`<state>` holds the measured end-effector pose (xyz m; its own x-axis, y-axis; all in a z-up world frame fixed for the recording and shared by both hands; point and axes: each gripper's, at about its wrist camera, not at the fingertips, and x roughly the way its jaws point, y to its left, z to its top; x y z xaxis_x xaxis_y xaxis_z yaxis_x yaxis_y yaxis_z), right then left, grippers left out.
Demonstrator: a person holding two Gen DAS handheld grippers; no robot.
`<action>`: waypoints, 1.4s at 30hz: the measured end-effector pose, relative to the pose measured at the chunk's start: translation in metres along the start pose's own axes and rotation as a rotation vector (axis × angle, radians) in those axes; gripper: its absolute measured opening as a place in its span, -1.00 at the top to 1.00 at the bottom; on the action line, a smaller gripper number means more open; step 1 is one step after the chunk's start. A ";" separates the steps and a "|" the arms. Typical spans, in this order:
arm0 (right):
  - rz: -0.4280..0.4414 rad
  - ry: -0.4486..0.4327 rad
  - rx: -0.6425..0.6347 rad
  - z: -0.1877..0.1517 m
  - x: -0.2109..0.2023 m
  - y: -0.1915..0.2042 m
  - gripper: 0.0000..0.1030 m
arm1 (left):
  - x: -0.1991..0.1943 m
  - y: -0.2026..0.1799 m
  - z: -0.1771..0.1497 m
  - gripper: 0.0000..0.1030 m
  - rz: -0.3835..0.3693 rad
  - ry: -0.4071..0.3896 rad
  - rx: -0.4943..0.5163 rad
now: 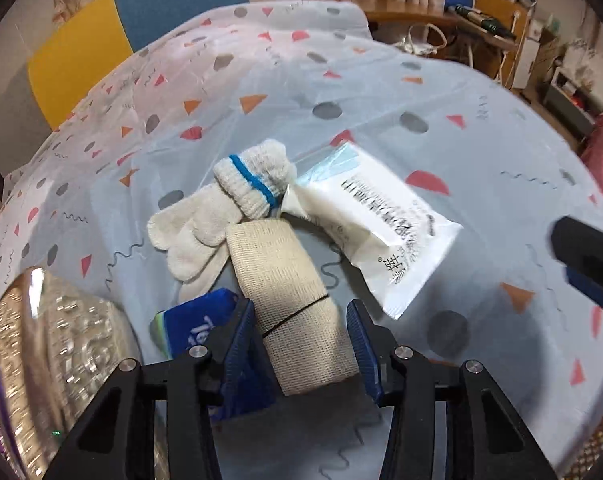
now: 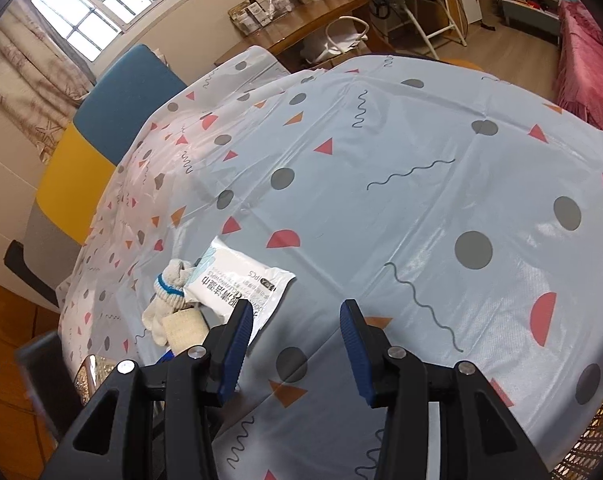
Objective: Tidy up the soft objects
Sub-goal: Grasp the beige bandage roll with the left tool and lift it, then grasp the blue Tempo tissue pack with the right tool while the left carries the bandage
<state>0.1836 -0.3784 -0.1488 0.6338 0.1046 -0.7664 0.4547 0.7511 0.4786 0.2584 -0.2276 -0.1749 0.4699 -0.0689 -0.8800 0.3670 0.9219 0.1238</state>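
Jaws of the left gripper (image 1: 301, 322) stand apart on either side of a beige bandage roll (image 1: 291, 300); the left pad looks to be against the roll, while a narrow gap shows beside the right pad, so no firm grip can be told. The roll is a soft, woven, cream-coloured cylinder with a thin dark line running across it, and it lies on the table (image 2: 381, 184), near the left edge as the right wrist view shows it. Just behind the roll lies a pair of off-white knitted gloves (image 1: 205, 232), their cuff folded over and ringed with a blue stripe, the fingers spread toward the left. Touching the gloves on the right is a white wipes packet (image 1: 381, 224) with dark print, one end tucked against the cuff. A blue tissue pack (image 1: 197, 328) sits beside the roll on the left, partly hidden behind the left finger. A shiny patterned container (image 1: 49, 360) fills the lower left corner of the left wrist view. Jaws of the right gripper (image 2: 295, 328) are open with nothing between them, over the patterned tablecloth (image 2: 421, 152) with grey dots, red and orange shapes, well apart from the pile of soft things.
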 end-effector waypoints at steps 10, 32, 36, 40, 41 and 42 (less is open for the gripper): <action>0.020 0.001 0.029 0.003 0.000 -0.005 0.11 | -0.037 -0.015 -0.055 0.22 -0.112 -0.130 0.125; 0.198 0.341 -0.394 -0.051 0.045 0.090 0.08 | -0.089 0.029 -0.179 0.22 -0.194 -0.179 0.091; 0.156 0.380 -0.529 -0.070 0.063 0.128 -0.25 | -0.091 0.037 -0.185 0.22 -0.204 -0.176 0.059; 0.092 0.387 -0.583 -0.078 0.082 0.155 -0.25 | -0.093 0.040 -0.190 0.22 -0.209 -0.180 0.048; 0.079 0.385 -0.591 -0.079 0.086 0.159 -0.25 | -0.093 0.041 -0.191 0.22 -0.210 -0.180 0.045; 0.068 0.386 -0.600 -0.079 0.090 0.164 -0.24 | -0.093 0.041 -0.192 0.21 -0.213 -0.181 0.040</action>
<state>0.2651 -0.1943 -0.1732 0.3314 0.3042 -0.8931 -0.0709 0.9519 0.2980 0.0755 -0.1097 -0.1760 0.5130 -0.3297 -0.7925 0.5025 0.8639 -0.0341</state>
